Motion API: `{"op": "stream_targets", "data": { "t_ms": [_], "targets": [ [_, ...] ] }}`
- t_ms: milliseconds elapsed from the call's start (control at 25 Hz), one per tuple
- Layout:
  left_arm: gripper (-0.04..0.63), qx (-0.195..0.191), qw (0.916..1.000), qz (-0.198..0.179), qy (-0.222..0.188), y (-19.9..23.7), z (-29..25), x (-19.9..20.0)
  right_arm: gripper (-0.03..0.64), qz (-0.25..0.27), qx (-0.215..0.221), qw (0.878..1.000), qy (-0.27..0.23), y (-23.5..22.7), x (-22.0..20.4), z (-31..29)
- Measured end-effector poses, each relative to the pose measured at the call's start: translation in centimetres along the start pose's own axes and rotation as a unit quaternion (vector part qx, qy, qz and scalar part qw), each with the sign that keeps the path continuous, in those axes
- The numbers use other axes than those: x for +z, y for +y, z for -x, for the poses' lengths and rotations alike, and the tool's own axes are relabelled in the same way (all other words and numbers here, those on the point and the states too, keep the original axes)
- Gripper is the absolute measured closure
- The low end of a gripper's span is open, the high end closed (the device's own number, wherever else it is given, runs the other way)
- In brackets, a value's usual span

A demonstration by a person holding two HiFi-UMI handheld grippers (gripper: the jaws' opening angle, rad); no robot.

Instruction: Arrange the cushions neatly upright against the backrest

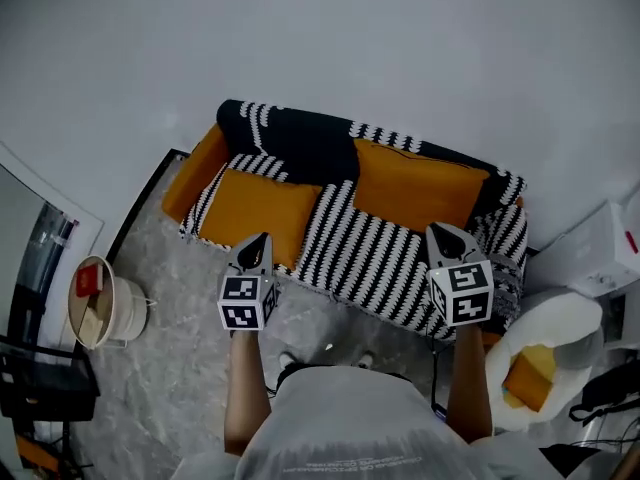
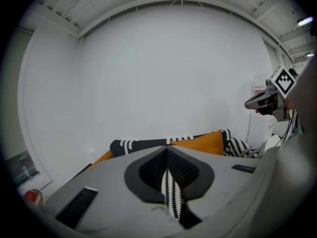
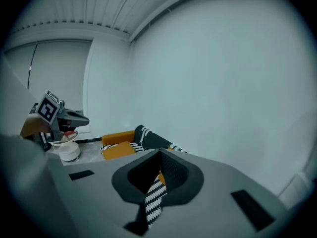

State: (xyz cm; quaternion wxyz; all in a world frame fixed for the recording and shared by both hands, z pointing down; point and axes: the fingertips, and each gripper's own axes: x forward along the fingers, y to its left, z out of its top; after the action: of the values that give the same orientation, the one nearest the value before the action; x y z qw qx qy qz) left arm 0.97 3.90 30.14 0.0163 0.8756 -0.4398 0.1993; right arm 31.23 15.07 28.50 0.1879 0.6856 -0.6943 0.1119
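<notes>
Left claw (image 1: 257, 240) and right claw (image 1: 447, 234) both clenched, nothing in either.
They hover at the front edge of the sofa (image 1: 385, 268). Risk: pinching the loose striped cover (image 1: 350, 238) along with a cushion would drag it askew, and a soft cushion may slump once stood up. The left cushion (image 1: 255, 208) looks flat on the seat. The right cushion (image 1: 410, 188) leans on the backrest (image 1: 300, 140). Both are plain orange.

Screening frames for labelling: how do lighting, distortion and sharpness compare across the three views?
Head view: dim, even light, sofa sharp. Left gripper view: heavy fisheye, black corners, bowed ceiling beams, small lamp glare. Right gripper view: same fisheye, bluish cast, slightly soft.
</notes>
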Motion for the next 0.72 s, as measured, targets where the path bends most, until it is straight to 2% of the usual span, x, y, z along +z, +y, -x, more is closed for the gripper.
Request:
{"op": "stream_targets", "data": {
  "t_ms": [400,720],
  "targets": [
    [0.577,0.052,0.9984,0.016,-0.013,9.1,8.1,-2.3,0.614,0.045,0.084,0.995,-0.022,13.7,5.6,-4.0],
    [0.577,0.074,0.9964,0.039,-0.008,19.7,13.4,-6.2,0.612,0.057,0.111,0.992,-0.028,25.8,9.5,-6.8]
  ]
}}
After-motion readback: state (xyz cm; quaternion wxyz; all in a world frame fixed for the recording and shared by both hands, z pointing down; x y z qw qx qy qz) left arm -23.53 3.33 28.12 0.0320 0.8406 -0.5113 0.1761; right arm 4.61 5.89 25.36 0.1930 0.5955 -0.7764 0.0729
